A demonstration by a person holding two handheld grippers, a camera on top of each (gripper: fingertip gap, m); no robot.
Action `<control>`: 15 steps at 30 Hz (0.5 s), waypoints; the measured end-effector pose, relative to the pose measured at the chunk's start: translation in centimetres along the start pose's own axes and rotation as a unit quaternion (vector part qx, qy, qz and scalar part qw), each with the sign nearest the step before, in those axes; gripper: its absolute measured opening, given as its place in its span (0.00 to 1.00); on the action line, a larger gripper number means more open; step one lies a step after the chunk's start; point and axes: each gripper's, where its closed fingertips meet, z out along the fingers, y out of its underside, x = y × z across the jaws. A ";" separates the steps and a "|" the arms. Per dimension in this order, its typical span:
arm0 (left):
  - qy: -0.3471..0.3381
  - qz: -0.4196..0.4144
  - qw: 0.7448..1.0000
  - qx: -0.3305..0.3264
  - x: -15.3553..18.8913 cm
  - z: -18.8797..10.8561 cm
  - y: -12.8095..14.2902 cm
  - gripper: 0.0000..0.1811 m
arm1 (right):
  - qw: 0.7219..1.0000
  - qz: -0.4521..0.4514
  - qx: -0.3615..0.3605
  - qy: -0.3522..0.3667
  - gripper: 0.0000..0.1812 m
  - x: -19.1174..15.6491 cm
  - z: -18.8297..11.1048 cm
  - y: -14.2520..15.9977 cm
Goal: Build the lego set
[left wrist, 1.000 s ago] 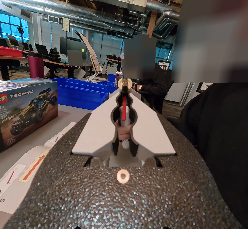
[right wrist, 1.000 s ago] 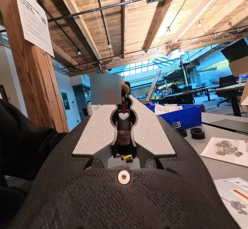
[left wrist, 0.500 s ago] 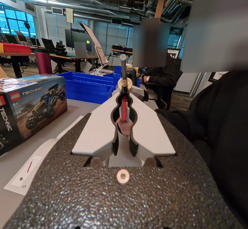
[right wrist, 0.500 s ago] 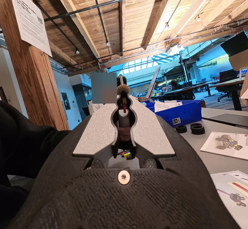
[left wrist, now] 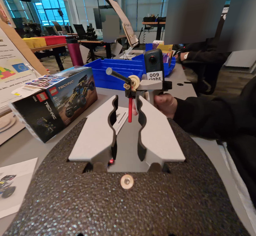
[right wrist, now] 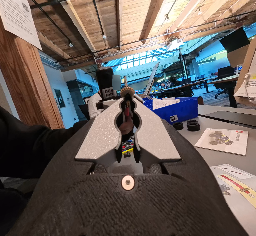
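A small lego assembly (left wrist: 129,86) is made of a black axle, a tan gear (right wrist: 127,91), a black connector and a red axle (left wrist: 130,111) that hangs down. My right gripper (right wrist: 127,97) is shut on it and holds it up in the air; this gripper also shows in the left wrist view (left wrist: 136,89), held by a hand. My left gripper (left wrist: 127,99) is open and empty. Its fingertips stand on either side of the red axle and just below the connector, without touching it.
A lego box (left wrist: 55,102) lies on the grey table at the left, with blue bins (left wrist: 117,70) behind it. In the right wrist view there are black tyres (right wrist: 192,125), an instruction booklet (right wrist: 221,140), a printed sheet (right wrist: 235,185) and loose pieces (right wrist: 127,146). The grippers are tip to tip, or close to it.
My left gripper was shut on the red axle; it has opened, let go and tilted down. The right gripper still holds the assembly.
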 end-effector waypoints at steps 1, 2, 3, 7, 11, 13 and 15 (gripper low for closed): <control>-0.007 0.004 1.000 -0.006 -0.1 -0.1 0.0 0.14 | 1.000 -0.004 -0.001 0.004 0.03 0.1 0.0 0.0; -0.010 0.007 1.000 -0.014 -0.1 -0.2 0.0 0.14 | 1.000 -0.004 -0.003 -0.001 0.03 0.0 0.0 0.0; -0.012 0.010 1.000 -0.023 -0.1 -0.4 0.1 0.16 | 1.000 -0.001 -0.002 -0.009 0.03 -0.3 0.0 0.0; -0.024 0.017 0.999 -0.045 -0.2 -1.5 -0.1 0.22 | 0.999 0.012 -0.012 -0.027 0.03 -0.4 -0.3 -0.1; -0.059 0.065 0.995 -0.053 -0.2 -3.3 -1.5 0.21 | 0.998 0.043 -0.041 -0.030 0.03 0.3 -1.2 0.6; -0.095 0.129 0.982 -0.099 -0.5 -4.2 -0.9 0.21 | 0.994 0.044 -0.099 -0.019 0.03 1.0 -1.8 2.0; -0.124 0.203 0.960 -0.150 -0.5 -4.7 0.4 0.19 | 0.985 0.039 -0.170 -0.016 0.03 1.4 -2.8 4.0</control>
